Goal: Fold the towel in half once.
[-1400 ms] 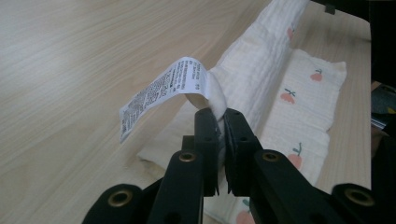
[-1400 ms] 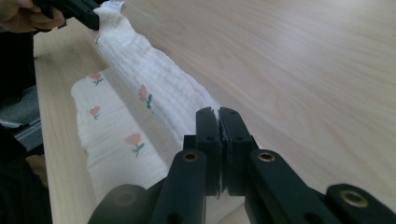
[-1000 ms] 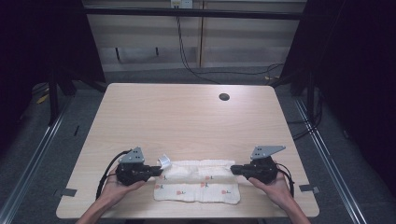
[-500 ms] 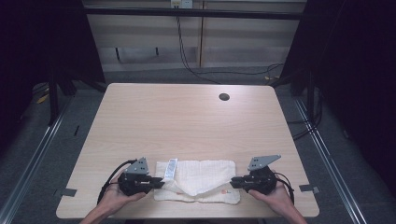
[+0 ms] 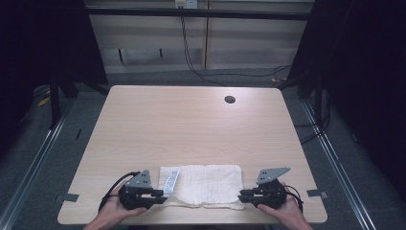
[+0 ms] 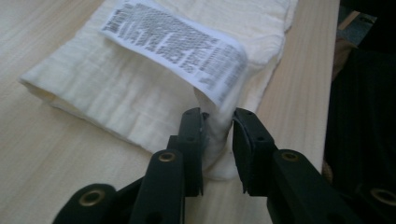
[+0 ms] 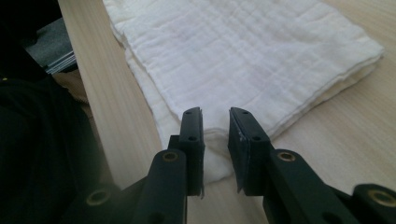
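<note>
Since a second ago both claws, left claw (image 5: 160, 195) and right claw (image 5: 243, 195), have been opening, dropping the folded cloth (image 5: 203, 184) on the worktop's (image 5: 191, 129) near edge; back straight out so corners stay aligned.

Care label's (image 6: 175, 49) print blurred, unreadable

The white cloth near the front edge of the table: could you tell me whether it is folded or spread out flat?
Folded: the cloth lies in stacked layers along its edges, its printed label on top.
</note>
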`<state>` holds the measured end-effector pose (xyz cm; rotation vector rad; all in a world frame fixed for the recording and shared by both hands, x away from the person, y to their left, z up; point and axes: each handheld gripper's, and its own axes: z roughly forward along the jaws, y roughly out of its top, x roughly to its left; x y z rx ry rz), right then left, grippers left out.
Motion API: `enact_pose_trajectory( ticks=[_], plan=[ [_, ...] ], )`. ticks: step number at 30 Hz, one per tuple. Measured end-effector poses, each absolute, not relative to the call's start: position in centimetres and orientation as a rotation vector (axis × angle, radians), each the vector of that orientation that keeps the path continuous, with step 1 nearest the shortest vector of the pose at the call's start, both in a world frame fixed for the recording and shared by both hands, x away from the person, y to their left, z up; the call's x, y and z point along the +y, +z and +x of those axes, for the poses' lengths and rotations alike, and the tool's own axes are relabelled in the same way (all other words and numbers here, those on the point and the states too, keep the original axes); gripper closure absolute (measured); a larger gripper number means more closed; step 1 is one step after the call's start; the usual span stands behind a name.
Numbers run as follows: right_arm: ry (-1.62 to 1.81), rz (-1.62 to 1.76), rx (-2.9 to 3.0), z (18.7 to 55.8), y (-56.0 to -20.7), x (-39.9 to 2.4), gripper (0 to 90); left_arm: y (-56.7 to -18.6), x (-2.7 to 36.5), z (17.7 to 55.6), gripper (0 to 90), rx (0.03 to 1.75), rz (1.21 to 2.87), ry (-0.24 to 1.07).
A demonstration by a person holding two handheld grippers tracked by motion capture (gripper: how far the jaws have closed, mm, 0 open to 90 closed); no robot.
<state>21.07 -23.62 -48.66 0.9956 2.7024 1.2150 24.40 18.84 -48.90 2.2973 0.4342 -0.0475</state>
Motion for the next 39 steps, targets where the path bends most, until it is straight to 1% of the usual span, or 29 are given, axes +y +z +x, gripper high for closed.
enact_pose_trajectory(
  ticks=[3,8,10,16,17,20,23,26,29,31,34,37,39],
  plan=[
    [1.209,0.995,2.704,20.7,-48.7,-23.7,72.1,-48.8,19.1,24.3,67.3,0.448,2.310,-0.056],
    [1.234,1.014,2.679,20.0,-48.3,-24.1,70.0,-48.4,20.0,24.0,62.8,0.455,2.274,-0.066],
    [1.250,1.019,2.659,19.8,-48.1,-24.4,68.4,-48.3,20.6,23.8,59.5,0.464,2.266,-0.065],
    [1.257,1.068,2.578,21.1,-47.5,-24.7,62.7,-47.7,21.9,24.8,53.7,0.540,2.200,-0.053],
    [1.257,1.074,2.567,21.4,-47.4,-24.6,61.0,-47.6,22.1,25.0,53.5,0.556,2.184,-0.047],
    [1.224,1.060,2.554,22.4,-47.1,-24.4,59.9,-47.6,22.4,25.9,52.7,0.627,2.152,-0.036],
    [1.225,1.055,2.526,23.8,-46.4,-24.4,59.0,-47.4,21.8,27.3,52.8,0.639,2.158,0.001],
    [1.196,1.072,2.500,25.4,-46.2,-24.1,58.5,-47.8,20.8,29.1,54.9,0.660,2.186,0.028],
    [1.133,1.099,2.508,26.9,-46.9,-23.4,57.7,-48.4,19.9,30.9,55.6,0.695,2.195,0.035],
    [1.093,1.119,2.513,27.7,-47.8,-22.9,56.6,-48.8,19.4,31.7,50.9,0.710,2.198,0.020],
    [1.085,1.138,2.528,28.1,-48.5,-22.6,55.6,-49.3,18.7,32.2,48.6,0.710,2.214,0.023],
    [1.065,1.134,2.544,28.2,-49.1,-22.2,55.5,-49.8,18.3,32.5,50.1,0.720,2.237,0.035],
    [1.033,1.133,2.543,28.3,-49.5,-22.0,57.2,-49.8,18.3,32.7,53.1,0.722,2.229,0.031]
  ],
)
